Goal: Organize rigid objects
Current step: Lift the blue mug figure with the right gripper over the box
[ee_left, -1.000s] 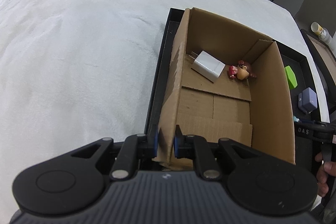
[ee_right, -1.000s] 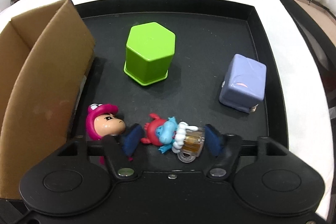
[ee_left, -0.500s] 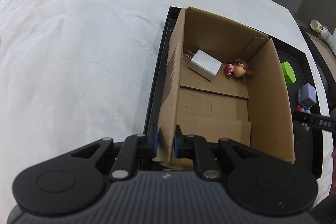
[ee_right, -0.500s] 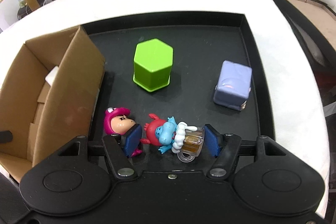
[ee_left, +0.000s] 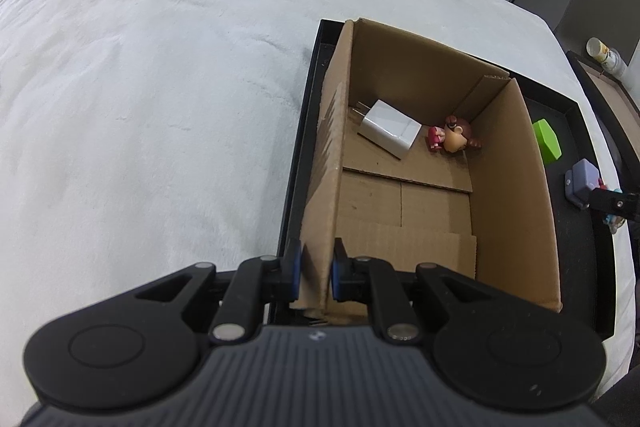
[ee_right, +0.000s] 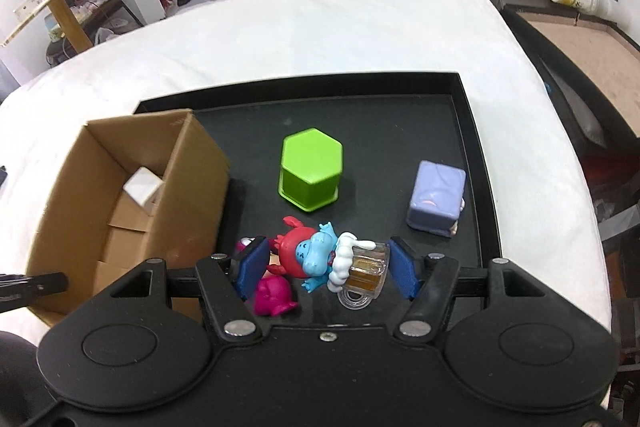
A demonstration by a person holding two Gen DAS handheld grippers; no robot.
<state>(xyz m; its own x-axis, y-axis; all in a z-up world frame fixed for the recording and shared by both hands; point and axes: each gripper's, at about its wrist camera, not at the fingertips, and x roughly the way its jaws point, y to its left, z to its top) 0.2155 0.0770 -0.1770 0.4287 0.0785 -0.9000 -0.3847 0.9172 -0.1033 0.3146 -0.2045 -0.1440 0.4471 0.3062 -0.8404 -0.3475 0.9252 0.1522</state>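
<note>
Left gripper point(ee_left: 314, 277): jaws pinch the near left wall of the cardboard box point(ee_left: 512, 195), one blue pad on each side of the wall, at 6 o'clock in the left wrist view.
Right gripper point(ee_right: 326, 265): jaws partly spread and pressed on a toy figure point(ee_right: 316, 257); left pad on its red end, right pad on its clear mug of amber drink; the toy is clear of the tray floor.
Toy figure: blue body, red crab-like back, white foam on the mug; lies crosswise between the pads.
Cardboard box: open on top, stands in the left part of the black tray point(ee_right: 472, 163); at 9 o'clock in the right wrist view.
Inside the box: white charger point(ee_left: 390, 129) at the far end; small brown-haired doll point(ee_left: 454, 137) just to its right, in the far right corner.
Green hexagon block point(ee_right: 311, 173): on the tray floor at 12 o'clock from the held toy.
Lilac cube point(ee_right: 437, 197): on the tray floor at 2 o'clock from the toy, near the right rim.
Pink doll point(ee_right: 274, 297): on the tray beneath the left pad, partly hidden.
Tray: rests on a white blanket point(ee_left: 140, 107).
</note>
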